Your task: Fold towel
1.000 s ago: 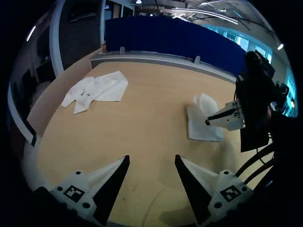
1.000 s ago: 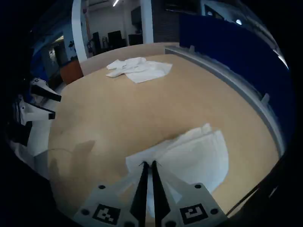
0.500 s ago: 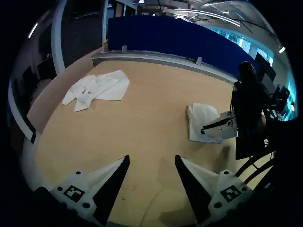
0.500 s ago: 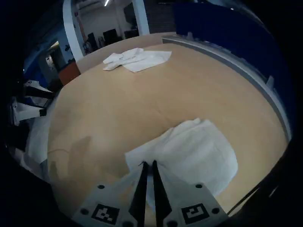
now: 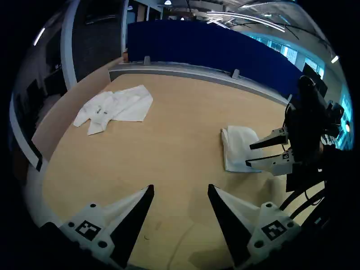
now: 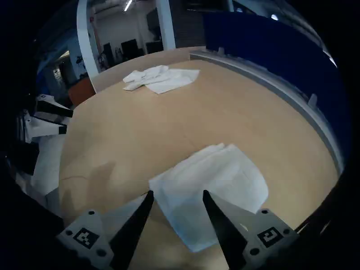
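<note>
A white towel (image 6: 216, 184) lies folded flat on the wooden table (image 6: 148, 126), right in front of my right gripper (image 6: 177, 193), whose fingers stand open just above its near edge. The same folded towel (image 5: 238, 146) lies at the right in the left gripper view, with the right gripper (image 5: 249, 154) open beside it. My left gripper (image 5: 180, 186) is open over bare wood near the table's front, holding nothing. A second, crumpled white towel (image 5: 114, 108) lies at the far left of the table; the crumpled towel (image 6: 159, 77) sits at the back in the right gripper view.
A blue partition (image 5: 207, 47) with a grey ledge runs along the table's far edge. The person holding the grippers, in dark clothes (image 5: 308, 130), stands at the right side. My left gripper (image 6: 47, 119) sits off the table's left edge in the right gripper view.
My right gripper has opened and let go of the towel, which now lies flat and folded. It has drawn back a little. The left gripper has stayed put.
</note>
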The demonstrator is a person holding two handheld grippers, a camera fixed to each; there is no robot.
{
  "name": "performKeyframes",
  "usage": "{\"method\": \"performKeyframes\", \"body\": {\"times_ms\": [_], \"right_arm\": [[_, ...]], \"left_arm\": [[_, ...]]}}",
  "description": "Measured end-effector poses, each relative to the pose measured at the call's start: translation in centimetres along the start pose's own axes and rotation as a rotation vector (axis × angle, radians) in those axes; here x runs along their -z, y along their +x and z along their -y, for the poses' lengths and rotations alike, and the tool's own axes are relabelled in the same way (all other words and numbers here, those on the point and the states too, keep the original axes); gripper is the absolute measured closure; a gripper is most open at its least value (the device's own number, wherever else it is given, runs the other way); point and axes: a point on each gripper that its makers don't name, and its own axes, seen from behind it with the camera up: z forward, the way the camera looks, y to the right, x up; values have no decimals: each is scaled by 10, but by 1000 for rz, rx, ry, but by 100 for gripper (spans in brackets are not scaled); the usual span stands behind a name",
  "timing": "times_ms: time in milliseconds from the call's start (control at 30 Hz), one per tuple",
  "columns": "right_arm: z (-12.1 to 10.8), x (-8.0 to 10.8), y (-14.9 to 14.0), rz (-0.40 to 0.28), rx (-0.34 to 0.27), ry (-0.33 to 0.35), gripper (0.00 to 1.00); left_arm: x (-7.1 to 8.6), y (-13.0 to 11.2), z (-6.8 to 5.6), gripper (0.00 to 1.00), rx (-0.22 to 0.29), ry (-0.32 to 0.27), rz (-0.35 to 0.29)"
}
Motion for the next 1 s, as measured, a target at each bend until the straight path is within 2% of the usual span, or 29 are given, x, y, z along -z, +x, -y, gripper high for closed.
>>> {"method": "performKeyframes", "body": {"times_ms": [67,200,500,667,833,1000], "right_arm": [[-2,6,-1,-7,-4,-12,7],[-6,18,-9,-11,-13,-38,7],[-22,45,-58,40,-60,-121,7],[-27,48,-72,50,-96,-140,7],[-29,43,-78,45,-118,-159,7],[-24,34,-84,54,-136,-148,18]], "left_arm": [[1,1,-1,11,0,-1,-1],[1,3,-3,11,0,-5,-3],[4,4,-9,11,-10,-13,-6],[2,2,-12,11,-13,-17,-4],[1,1,-14,12,-19,-18,-3],[-1,0,-14,12,-10,-16,-3]]}}
